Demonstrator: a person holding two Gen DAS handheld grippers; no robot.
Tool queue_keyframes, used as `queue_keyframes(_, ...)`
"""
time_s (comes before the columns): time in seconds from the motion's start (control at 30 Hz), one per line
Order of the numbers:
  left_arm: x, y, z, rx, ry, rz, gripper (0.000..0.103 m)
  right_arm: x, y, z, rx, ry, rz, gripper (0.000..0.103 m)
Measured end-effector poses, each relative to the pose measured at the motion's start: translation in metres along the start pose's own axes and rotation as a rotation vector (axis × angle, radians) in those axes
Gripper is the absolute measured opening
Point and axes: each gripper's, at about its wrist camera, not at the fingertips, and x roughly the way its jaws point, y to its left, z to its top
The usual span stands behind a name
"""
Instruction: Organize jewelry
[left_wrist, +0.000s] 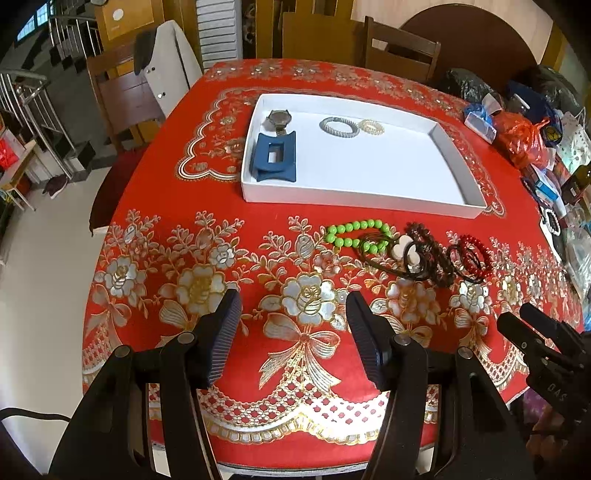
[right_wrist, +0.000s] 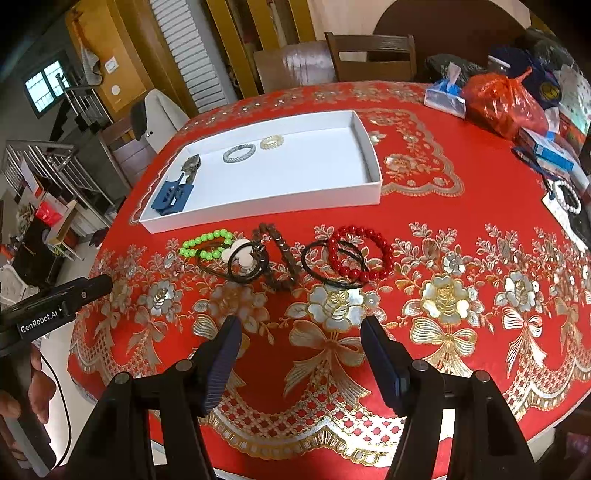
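While both jaws stand wide and empty, the right hand-held gripper (right_wrist: 299, 332) hovers over the counter's (right_wrist: 461, 206) near edge, with the red bead bracelet (right_wrist: 360, 254) just beyond it and slightly right. That tangle of bracelets runs left to right across the cloth: green beads (right_wrist: 205, 242), dark cords, brown beads (right_wrist: 280, 254), then red. The left hand-held gripper (left_wrist: 291, 306) sits farther off, nearer the green end. Beyond the row lies the white tray (right_wrist: 369, 173), holding a watch (left_wrist: 279, 120), a blue clip (left_wrist: 273, 157) and what look like two coiled bands.

Both grippers are matte black plastic: the left gripper (left_wrist: 293, 314) and right gripper (right_wrist: 301, 341) have ribbed dark-blue pads (left_wrist: 223, 332) and round silver pivot screws (right_wrist: 183, 365). One handle carries a white "GenRobot.AI" label (right_wrist: 38, 320), with a thin black cable (right_wrist: 61, 398) trailing below.
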Motion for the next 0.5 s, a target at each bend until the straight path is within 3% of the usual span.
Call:
queue_keyframes(0.17,0.01,-0.001,0.002,-0.016,0.029,0.0,0.059,0.006,0.011,0.01,-0.063,-0.021,0.056,0.064)
queue_keyframes(0.27,0.014,-0.001,0.004,-0.026,0.039,0.0,0.059,0.021,0.02,0.024,-0.111,-0.014,0.069,0.047)
queue_keyframes(0.5,0.026,0.004,0.01,-0.052,0.07,0.016,0.059,0.071,0.032,0.049,-0.196,0.054,0.079,0.038)
